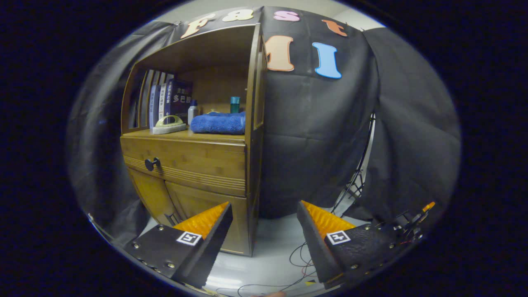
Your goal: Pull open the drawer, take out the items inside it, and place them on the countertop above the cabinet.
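Jaws: released, spread wide, nothing between them but bare floor and the cabinet's lower right corner.
Cabinet: stood ahead and left of the jaws, well apart from them; its right front edge ran almost straight up beyond the gap.
Drawer: shut, front flush with the frame, beyond the left finger and above it.
Knob: dark, on the drawer front toward its left end, untouched.
Doors: two, closed, under the drawer; the left finger overlapped their lower part.
Desk: the ledge above the drawer; it carried a folded blue towel at the right, a brush at the left front, books upright behind, a small bottle and a teal cup at the back.
Free ledge: a narrow strip along the front edge.
Open room: right of the cabinet, black cloth and pale floor, with loose wires near the right finger.
Stand: thin legs by the cloth, beyond the right finger.
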A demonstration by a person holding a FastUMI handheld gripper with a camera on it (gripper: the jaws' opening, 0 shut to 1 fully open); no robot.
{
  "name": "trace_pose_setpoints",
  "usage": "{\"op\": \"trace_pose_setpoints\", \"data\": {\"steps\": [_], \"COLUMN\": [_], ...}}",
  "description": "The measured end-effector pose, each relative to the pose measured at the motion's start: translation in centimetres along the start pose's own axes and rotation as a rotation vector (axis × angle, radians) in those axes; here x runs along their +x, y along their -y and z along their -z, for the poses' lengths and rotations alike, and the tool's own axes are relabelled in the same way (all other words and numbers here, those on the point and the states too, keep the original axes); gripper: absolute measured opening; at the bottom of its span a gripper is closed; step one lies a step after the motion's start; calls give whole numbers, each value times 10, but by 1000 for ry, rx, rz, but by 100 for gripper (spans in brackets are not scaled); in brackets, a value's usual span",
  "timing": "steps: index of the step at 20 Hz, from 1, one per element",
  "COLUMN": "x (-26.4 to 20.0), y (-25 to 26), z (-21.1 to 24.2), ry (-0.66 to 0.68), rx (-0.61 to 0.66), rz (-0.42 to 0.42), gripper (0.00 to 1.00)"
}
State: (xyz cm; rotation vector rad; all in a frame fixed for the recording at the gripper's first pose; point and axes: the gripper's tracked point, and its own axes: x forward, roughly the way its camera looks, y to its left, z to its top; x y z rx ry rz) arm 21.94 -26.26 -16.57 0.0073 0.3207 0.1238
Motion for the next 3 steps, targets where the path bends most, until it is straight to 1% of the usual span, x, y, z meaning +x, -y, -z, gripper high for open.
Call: {"op": "trace_pose_setpoints", "data": {"steps": [3], "x": [0], "y": [1], "z": [2], "ry": [9], "rx": [43], "rz": [2], "gripper": [95]}}
